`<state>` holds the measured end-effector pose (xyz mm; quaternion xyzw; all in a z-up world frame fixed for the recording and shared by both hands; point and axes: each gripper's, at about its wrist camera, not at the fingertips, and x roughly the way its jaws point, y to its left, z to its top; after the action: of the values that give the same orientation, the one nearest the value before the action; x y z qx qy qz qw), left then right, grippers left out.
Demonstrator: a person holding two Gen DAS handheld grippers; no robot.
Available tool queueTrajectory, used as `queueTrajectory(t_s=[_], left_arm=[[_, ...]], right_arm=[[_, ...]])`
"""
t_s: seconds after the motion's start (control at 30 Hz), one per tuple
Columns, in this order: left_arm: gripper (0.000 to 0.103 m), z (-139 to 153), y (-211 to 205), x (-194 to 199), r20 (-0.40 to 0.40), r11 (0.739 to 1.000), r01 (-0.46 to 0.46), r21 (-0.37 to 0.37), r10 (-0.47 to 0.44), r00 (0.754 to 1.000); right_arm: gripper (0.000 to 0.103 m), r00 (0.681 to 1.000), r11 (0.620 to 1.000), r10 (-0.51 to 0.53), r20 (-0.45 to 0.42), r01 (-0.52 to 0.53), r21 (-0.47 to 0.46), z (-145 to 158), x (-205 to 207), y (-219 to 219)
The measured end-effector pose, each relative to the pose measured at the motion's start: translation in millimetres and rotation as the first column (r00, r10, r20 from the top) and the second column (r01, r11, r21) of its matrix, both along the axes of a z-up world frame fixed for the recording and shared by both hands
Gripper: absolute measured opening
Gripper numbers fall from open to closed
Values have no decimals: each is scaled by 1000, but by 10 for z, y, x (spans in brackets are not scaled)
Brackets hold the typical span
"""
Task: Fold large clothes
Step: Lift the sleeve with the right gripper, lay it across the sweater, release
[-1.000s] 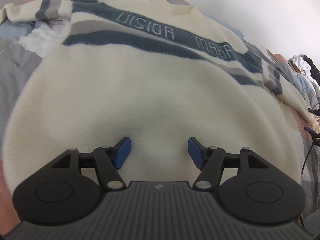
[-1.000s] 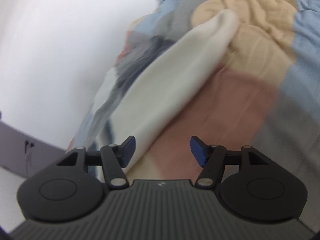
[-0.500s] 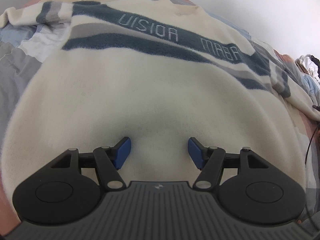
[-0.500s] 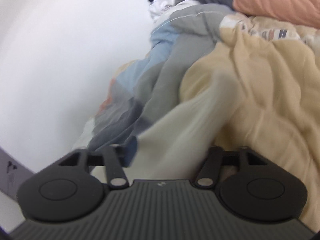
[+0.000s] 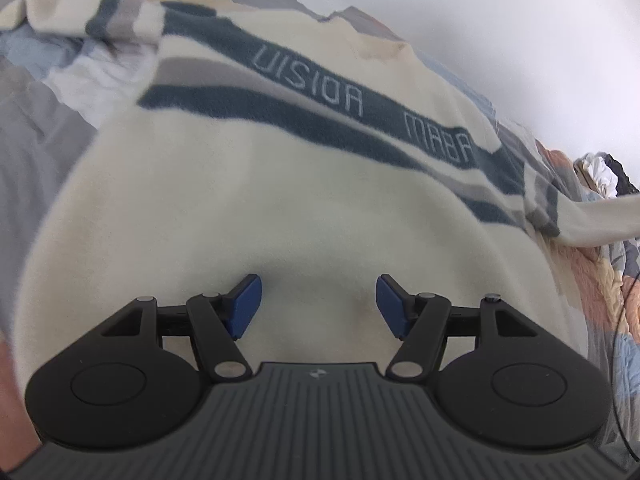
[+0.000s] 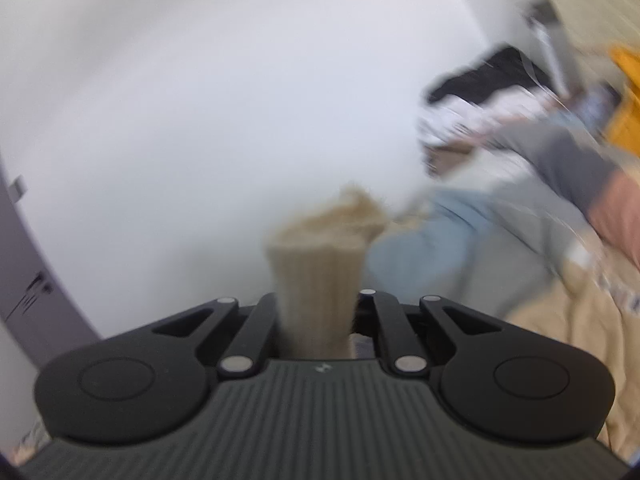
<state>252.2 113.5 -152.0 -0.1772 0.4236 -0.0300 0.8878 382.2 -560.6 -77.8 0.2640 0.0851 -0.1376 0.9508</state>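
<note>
A cream sweater (image 5: 280, 184) with dark blue and grey stripes and pale lettering lies spread on the bed. My left gripper (image 5: 318, 304) hovers open just over its plain lower body, nothing between the blue pads (image 5: 244, 306). The sweater's right sleeve (image 5: 600, 220) stretches up and off to the right edge of the left wrist view. In the blurred right wrist view my right gripper (image 6: 318, 320) is shut on that sleeve's ribbed cuff (image 6: 324, 248), which sticks up between the jaws, raised against the white wall.
A patchwork quilt (image 5: 36, 128) in grey, blue, peach and tan covers the bed under the sweater. A heap of dark and white clothes (image 6: 480, 92) lies at the far end by the wall. A thin black cable (image 5: 618, 360) hangs at the right.
The right gripper closed on the sleeve cuff, rose and tipped up from the quilt toward the wall. The sleeve now lifts at the right of the left wrist view. The left gripper stays open.
</note>
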Motion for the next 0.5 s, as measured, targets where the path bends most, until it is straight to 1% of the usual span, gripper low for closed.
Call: queueTrajectory(t_s=[0.1, 0.13, 0.17, 0.23, 0.3, 0.4, 0.5], left_arm=[[69, 230, 83, -109, 100, 994, -48, 94, 38, 994], [69, 296, 117, -141, 129, 992, -59, 110, 45, 991], [69, 349, 156, -171, 150, 992, -65, 108, 49, 987], [69, 421, 241, -233, 178, 994, -74, 75, 59, 982], [69, 459, 316, -298, 194, 996, -73, 48, 62, 979], [69, 495, 401, -385, 210, 997, -75, 18, 69, 975], [69, 540, 498, -460, 232, 997, -79, -19, 82, 969]], right_arm=[[10, 994, 989, 94, 63, -86, -118, 518, -112, 566], [10, 988, 983, 128, 84, -115, -144, 659, -141, 730], [10, 982, 974, 162, 98, -143, -174, 793, -189, 927], [10, 967, 953, 227, 117, -195, -233, 1008, -271, 1299], [10, 951, 923, 286, 119, -240, -302, 1181, -362, 1714], [10, 916, 855, 387, 109, -312, -415, 1347, -550, 2423], [10, 871, 777, 486, 71, -393, -492, 1357, -745, 3066]])
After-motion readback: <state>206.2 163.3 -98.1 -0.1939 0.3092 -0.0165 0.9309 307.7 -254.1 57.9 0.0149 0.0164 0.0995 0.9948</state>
